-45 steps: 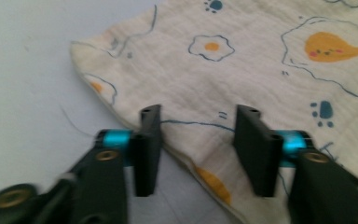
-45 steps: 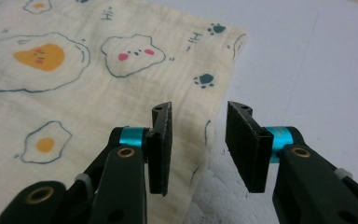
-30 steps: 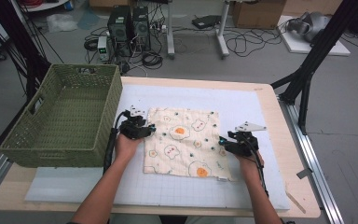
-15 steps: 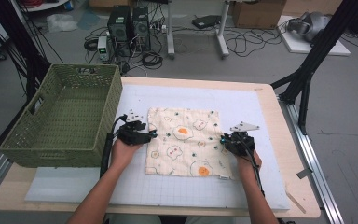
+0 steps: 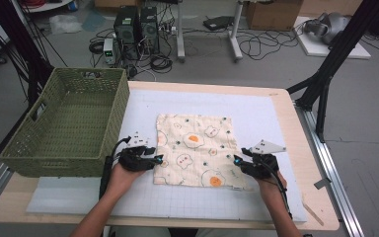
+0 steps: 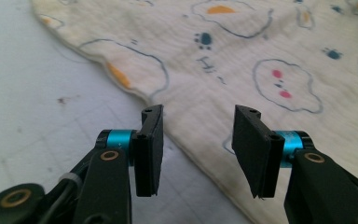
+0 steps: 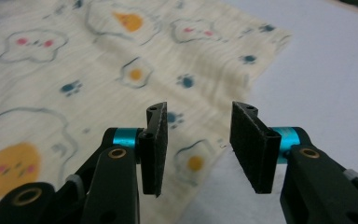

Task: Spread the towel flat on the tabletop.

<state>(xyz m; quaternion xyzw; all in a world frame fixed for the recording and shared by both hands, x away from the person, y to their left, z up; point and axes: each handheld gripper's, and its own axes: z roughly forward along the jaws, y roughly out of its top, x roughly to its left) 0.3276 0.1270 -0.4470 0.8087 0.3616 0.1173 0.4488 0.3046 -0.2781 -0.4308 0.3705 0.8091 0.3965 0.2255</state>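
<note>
The left gripper (image 5: 154, 160) is at the left edge of the cloth (image 5: 196, 148), near its front corner, and its jaws stand apart with nothing pressed between them. In the left gripper view, the two black pads (image 6: 151, 149) frame the hem of the cloth (image 6: 270, 70), which runs slantwise under the gap; the jaws have just been closing a little, but the cloth lies flat below them and is not pinched. The right gripper (image 5: 241, 163) is at the opposite edge of the cloth, also near the front corner, and its jaws are apart too. In the right gripper view, the cloth (image 7: 98, 70) lies mostly under and beyond the left pad (image 7: 156, 147), while the white mat (image 7: 326, 65) is under the other pad; these jaws have just been opening, with no fabric caught between them. The cloth is spread flat on the mat (image 5: 271, 116) between the two grippers. A green woven basket (image 5: 64, 126) stands just beyond the left gripper, on its outer side, well apart from the right one.
</note>
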